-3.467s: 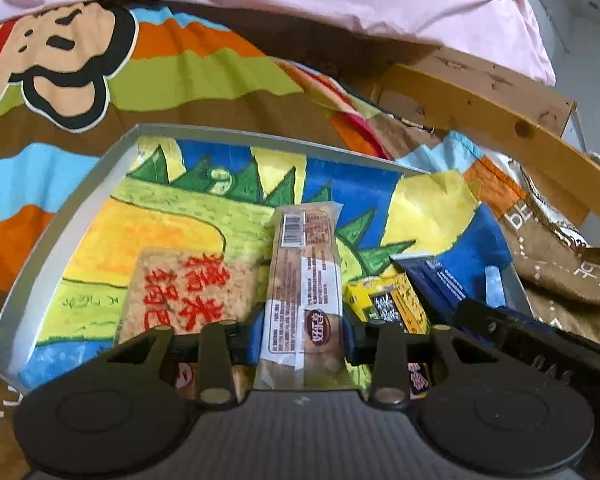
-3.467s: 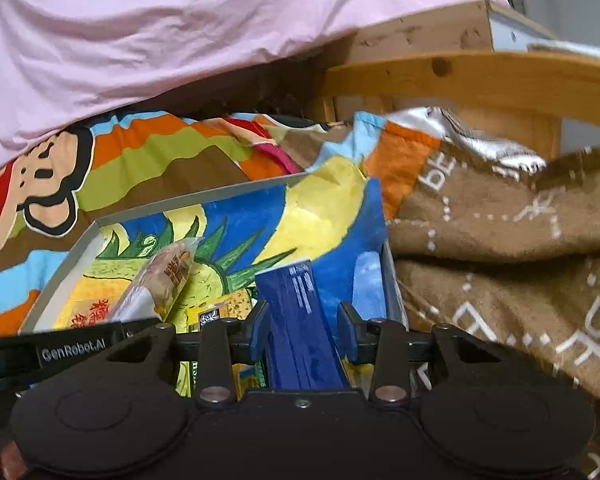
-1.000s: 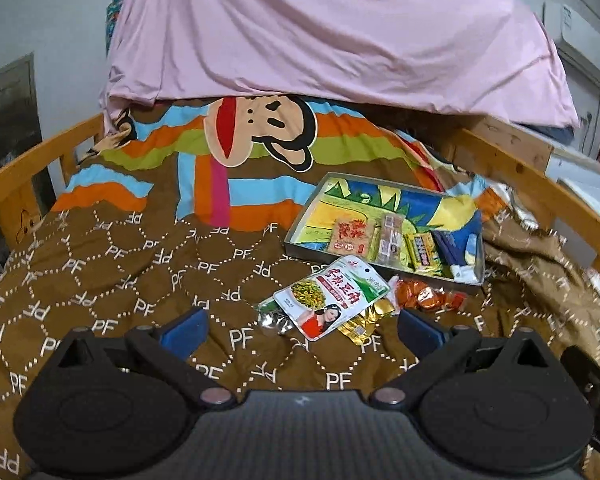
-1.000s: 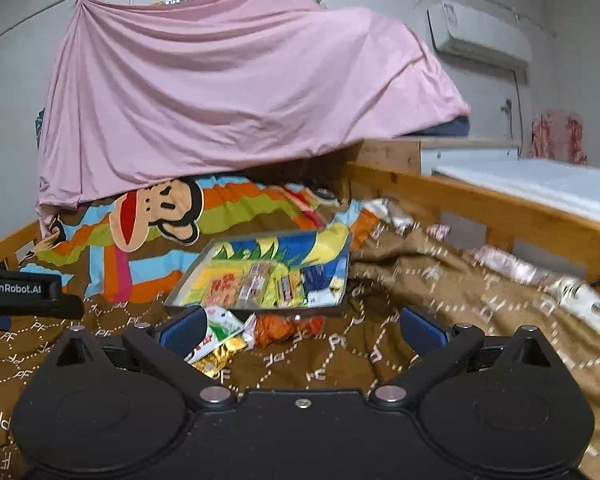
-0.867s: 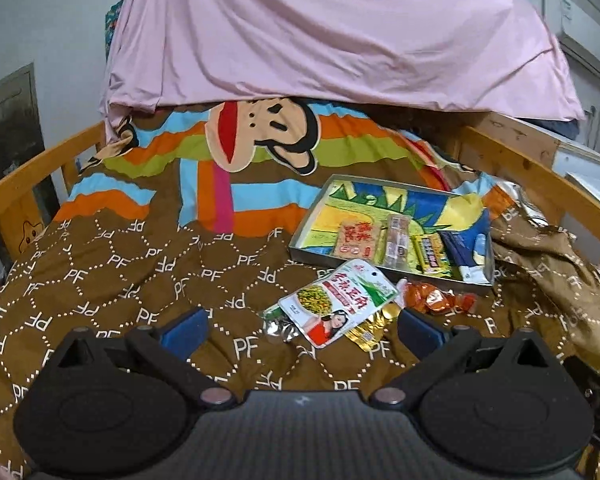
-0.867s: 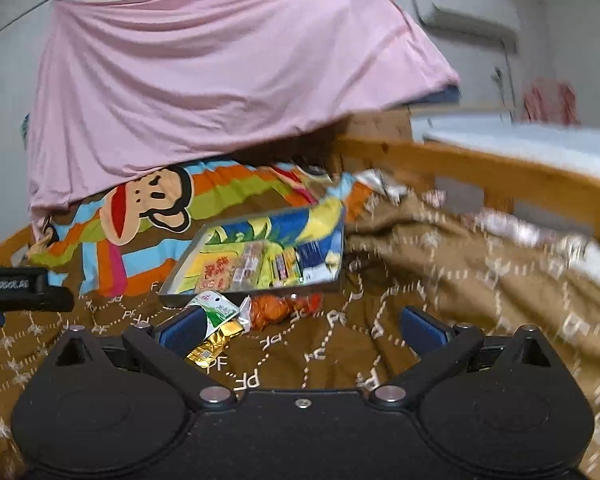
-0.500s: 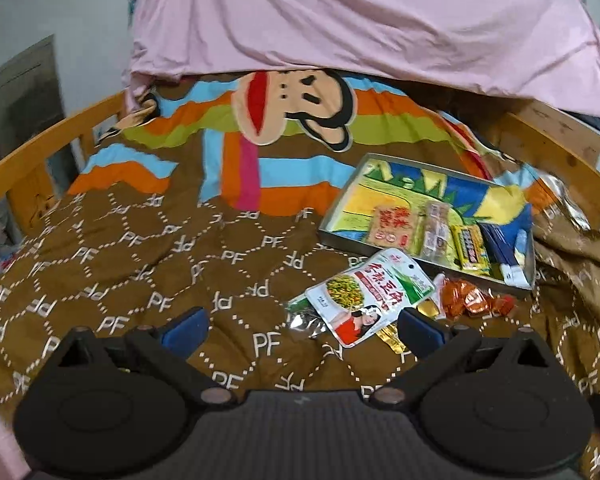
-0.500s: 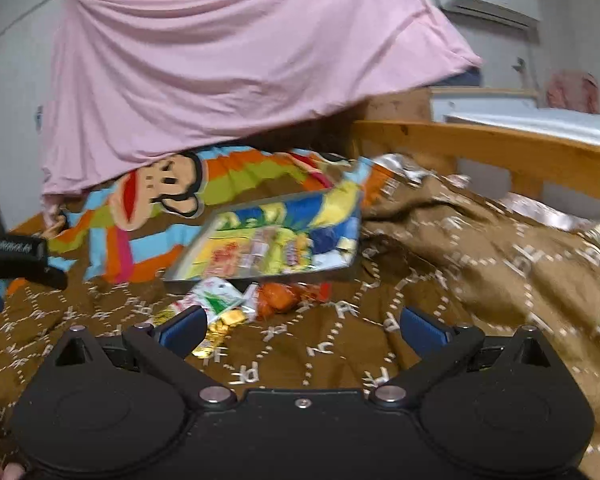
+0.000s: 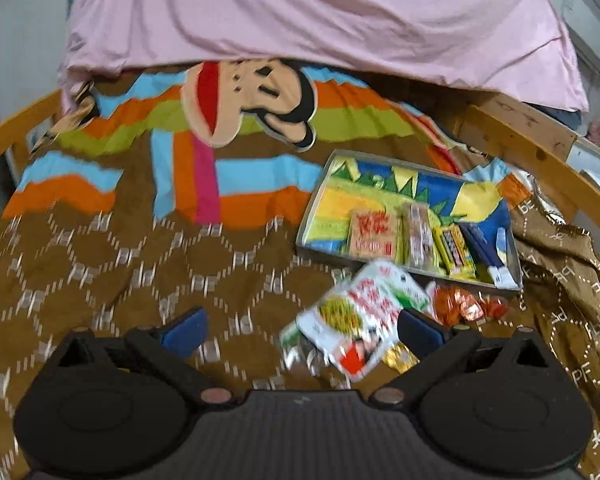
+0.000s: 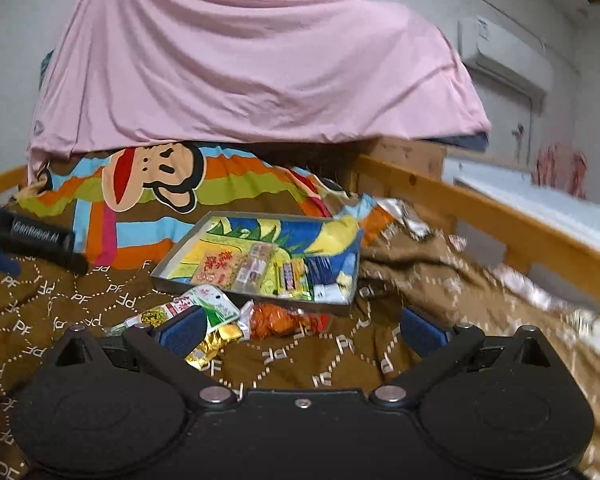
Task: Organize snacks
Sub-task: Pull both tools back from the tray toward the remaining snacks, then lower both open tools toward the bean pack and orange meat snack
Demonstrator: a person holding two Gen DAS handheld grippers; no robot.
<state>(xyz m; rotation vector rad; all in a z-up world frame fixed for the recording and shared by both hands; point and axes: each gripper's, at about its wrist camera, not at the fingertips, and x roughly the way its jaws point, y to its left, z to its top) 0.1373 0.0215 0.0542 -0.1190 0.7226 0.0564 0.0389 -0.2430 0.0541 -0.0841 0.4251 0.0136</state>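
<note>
A shallow tray (image 9: 309, 216) with a colourful printed floor lies on the brown blanket; it also shows in the right wrist view (image 10: 168, 262). Several snack packets lie side by side in it, among them a red-lettered one (image 9: 370, 229) and a dark blue one (image 9: 478, 240). In front of the tray lie a white and green pouch (image 9: 360, 312) (image 10: 204, 306), gold wrappers (image 10: 214, 342) and an orange packet (image 9: 466, 308) (image 10: 280, 322). My left gripper (image 9: 300, 330) is open and empty, just short of the pouch. My right gripper (image 10: 300, 330) is open and empty, above the blanket near the orange packet.
A wooden bed rail (image 10: 500, 216) runs along the right, another (image 9: 16, 128) on the left. A pink sheet (image 10: 240, 60) hangs behind. A striped monkey-print cover (image 9: 240, 96) lies beyond the tray. The left gripper's body (image 10: 32, 236) shows at the right wrist view's left edge.
Both grippers let go of the snacks they held in the tray, opened and pulled well back. Over the last second the left gripper has moved closer to the loose packets.
</note>
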